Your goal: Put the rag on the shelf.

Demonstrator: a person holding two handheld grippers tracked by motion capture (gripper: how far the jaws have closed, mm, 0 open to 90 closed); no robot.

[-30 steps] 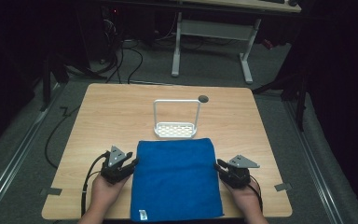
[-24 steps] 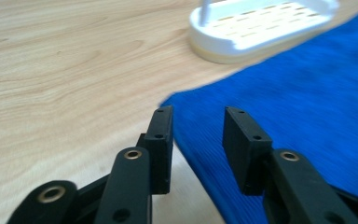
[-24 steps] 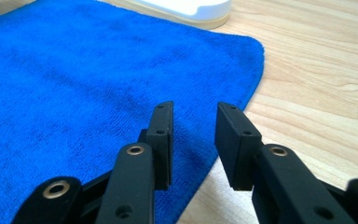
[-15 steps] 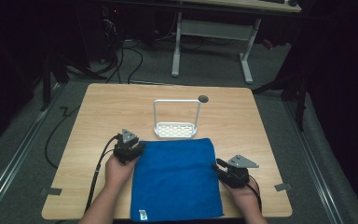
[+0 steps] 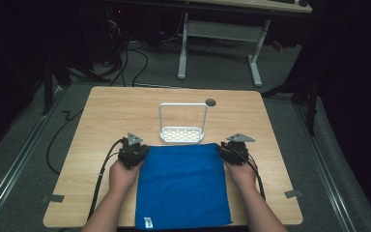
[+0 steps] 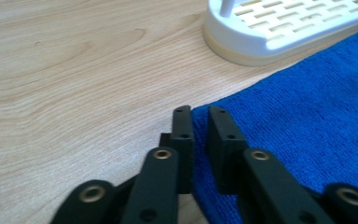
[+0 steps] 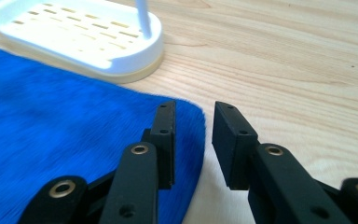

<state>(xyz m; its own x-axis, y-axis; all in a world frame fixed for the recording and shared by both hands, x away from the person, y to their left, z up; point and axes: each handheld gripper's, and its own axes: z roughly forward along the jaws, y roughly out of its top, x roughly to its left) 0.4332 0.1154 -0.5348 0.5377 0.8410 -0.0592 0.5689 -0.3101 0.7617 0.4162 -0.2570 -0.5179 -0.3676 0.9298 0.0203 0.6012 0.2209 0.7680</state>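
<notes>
A blue towel (image 5: 181, 186) lies flat on the wooden table (image 5: 111, 106), with a white tag at its near edge. My left gripper (image 5: 141, 148) is at the towel's far left corner. In the left gripper view its jaws (image 6: 200, 112) have just been closing and stand nearly together, pinching the towel's (image 6: 307, 116) edge. My right gripper (image 5: 225, 149) is at the far right corner. Its jaws (image 7: 195, 106) have just been closing a little and still stand apart, one over the towel (image 7: 51, 116), one over bare wood.
A white slotted rack (image 5: 183, 133) with a tall loop handle stands just beyond the towel's far edge, close to both grippers (image 6: 284, 28) (image 7: 74, 32). A dark round hole (image 5: 210, 102) sits in the table behind it. Bare wood lies to either side.
The left hand moved forward along the towel's left edge to the far left corner, then stayed. The right hand then moved forward along the right edge to the far right corner.
</notes>
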